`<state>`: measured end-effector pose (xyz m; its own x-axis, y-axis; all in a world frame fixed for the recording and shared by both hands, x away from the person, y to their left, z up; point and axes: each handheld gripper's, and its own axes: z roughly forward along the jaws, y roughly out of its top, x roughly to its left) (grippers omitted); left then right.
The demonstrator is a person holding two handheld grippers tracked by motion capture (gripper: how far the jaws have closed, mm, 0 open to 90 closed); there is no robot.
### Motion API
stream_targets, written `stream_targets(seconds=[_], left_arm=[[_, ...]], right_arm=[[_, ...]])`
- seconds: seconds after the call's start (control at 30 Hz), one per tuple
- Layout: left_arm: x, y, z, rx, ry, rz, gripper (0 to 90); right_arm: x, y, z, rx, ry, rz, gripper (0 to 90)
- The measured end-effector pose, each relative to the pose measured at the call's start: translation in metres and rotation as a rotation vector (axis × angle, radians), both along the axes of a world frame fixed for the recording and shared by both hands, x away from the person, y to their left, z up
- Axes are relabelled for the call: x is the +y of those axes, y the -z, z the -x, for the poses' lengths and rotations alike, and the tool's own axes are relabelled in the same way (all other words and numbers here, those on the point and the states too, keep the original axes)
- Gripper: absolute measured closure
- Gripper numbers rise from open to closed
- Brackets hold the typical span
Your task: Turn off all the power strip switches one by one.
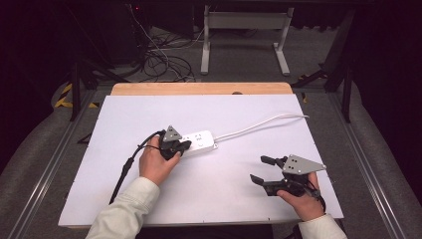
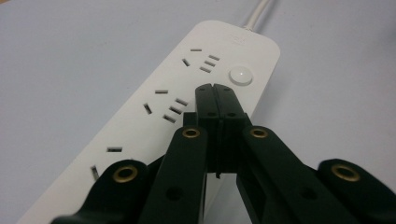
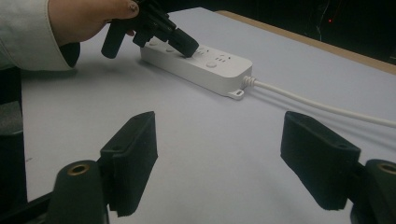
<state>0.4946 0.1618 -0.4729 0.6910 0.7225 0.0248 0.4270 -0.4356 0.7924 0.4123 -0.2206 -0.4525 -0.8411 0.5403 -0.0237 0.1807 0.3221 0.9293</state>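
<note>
One power strip (image 1: 199, 142) lies flat near the middle of the table (image 1: 124, 129), which is covered by a single white sheet with a strip of bare wood showing along its far edge. From the strip's far end one white cord (image 1: 259, 123) runs off toward the table's far right corner. The left gripper (image 1: 180, 147) is over the near end of the strip, its two jaws pressed together with nothing between them, their tips just above or on the strip's top beside one round white button (image 2: 240, 75); touch cannot be told. In the left gripper view three groups of socket slots (image 2: 170, 103) show along the strip. The right gripper (image 1: 261, 169) sits well apart near the table's front right, its two jaws spread wide and empty over bare sheet.
</note>
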Motion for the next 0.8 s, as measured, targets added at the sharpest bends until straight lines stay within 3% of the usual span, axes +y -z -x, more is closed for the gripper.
stream_targets(seconds=[0.23,0.3,0.57,0.8], left_arm=[[0.0001,0.001,0.0004,0.004,-0.004,0.0,90.0],[0.0004,0.0013,-0.0001,0.016,-0.009,0.019,90.0],[-0.0011,0.0013,0.0011,0.002,-0.01,0.001,90.0],[-0.0012,0.0001,0.0008,0.018,-0.017,-0.002,90.0]], right_arm=[[-0.0008,-0.0012,0.0008,-0.006,0.001,-0.002,27.5],[-0.0008,-0.0012,0.0008,-0.006,0.001,-0.002,27.5],[-0.0003,-0.0011,0.001,-0.008,0.001,0.001,27.5],[0.0,-0.0009,0.0009,-0.008,0.0,0.001,27.5]])
